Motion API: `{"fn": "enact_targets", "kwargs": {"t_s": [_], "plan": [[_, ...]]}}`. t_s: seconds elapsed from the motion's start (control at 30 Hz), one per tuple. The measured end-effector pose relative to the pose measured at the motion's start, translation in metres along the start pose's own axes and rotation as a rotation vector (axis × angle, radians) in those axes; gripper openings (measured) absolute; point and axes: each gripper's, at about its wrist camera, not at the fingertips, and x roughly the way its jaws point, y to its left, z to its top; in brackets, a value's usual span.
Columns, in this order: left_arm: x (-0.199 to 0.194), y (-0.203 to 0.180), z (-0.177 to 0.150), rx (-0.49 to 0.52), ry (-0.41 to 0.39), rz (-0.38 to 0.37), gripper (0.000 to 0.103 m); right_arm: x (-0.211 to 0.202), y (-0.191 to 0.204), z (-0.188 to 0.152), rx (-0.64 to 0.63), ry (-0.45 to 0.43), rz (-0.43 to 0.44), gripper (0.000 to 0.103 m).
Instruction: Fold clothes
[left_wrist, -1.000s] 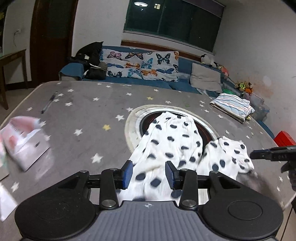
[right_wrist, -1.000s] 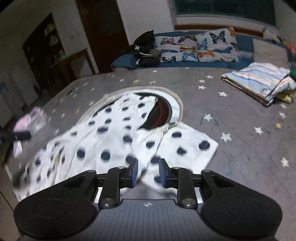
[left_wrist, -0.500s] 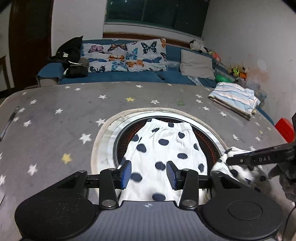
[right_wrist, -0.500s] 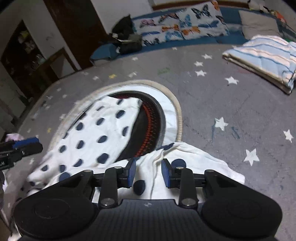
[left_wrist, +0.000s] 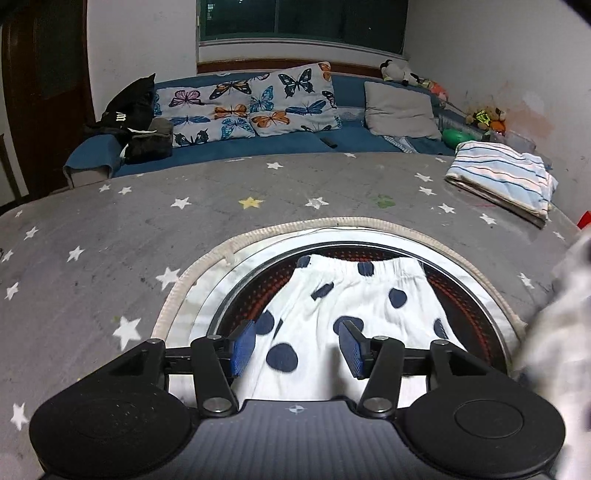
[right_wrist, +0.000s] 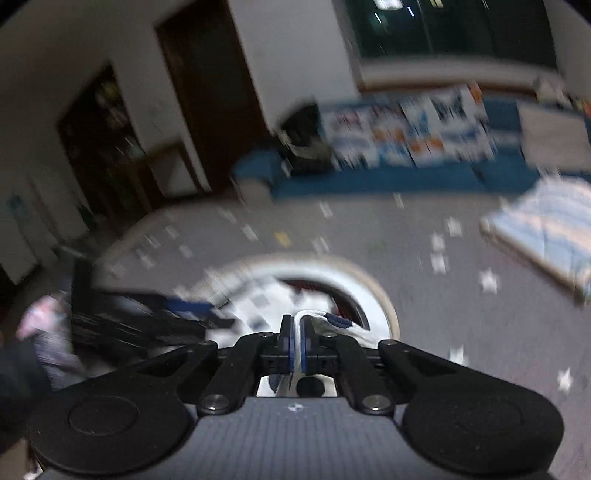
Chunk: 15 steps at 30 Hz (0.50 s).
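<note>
White trousers with dark blue dots (left_wrist: 354, 295) lie over the round recess (left_wrist: 476, 291) in the grey star-patterned table, waistband at the far side. My left gripper (left_wrist: 297, 349) is open just above the cloth, its blue pads (left_wrist: 242, 345) either side of a dotted stretch. In the blurred right wrist view my right gripper (right_wrist: 296, 345) is shut on a fold of the dotted trousers (right_wrist: 321, 319), lifted off the table. The left gripper (right_wrist: 155, 314) shows as a dark smear at the left. A blurred pale mass of raised cloth (left_wrist: 554, 332) fills the right edge of the left wrist view.
A folded striped garment (left_wrist: 502, 181) lies at the table's far right. Behind the table is a blue sofa (left_wrist: 229, 151) with butterfly cushions (left_wrist: 258, 103), a grey pillow and black clothes. A pink-and-white item (right_wrist: 40, 321) sits at the table's left edge beside a dark sleeve.
My right gripper has shut on the trouser cloth and swung up fast, blurring its view. The left gripper moved forward over the trousers and stays open.
</note>
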Motion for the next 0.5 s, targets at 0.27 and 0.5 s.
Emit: {"fn": "enact_targets", "kwargs": {"t_s": [0.27, 0.5], "plan": [[0.014, -0.006, -0.002, 0.034, -0.006, 0.002, 0.014, -0.065, -0.024, -0.040, 0.040, 0.066, -0.091, 0.003], [0.007, -0.009, -0.001, 0.036, -0.036, 0.018, 0.006, -0.070, -0.060, -0.089, 0.119, 0.255, -0.325, 0.009]]}}
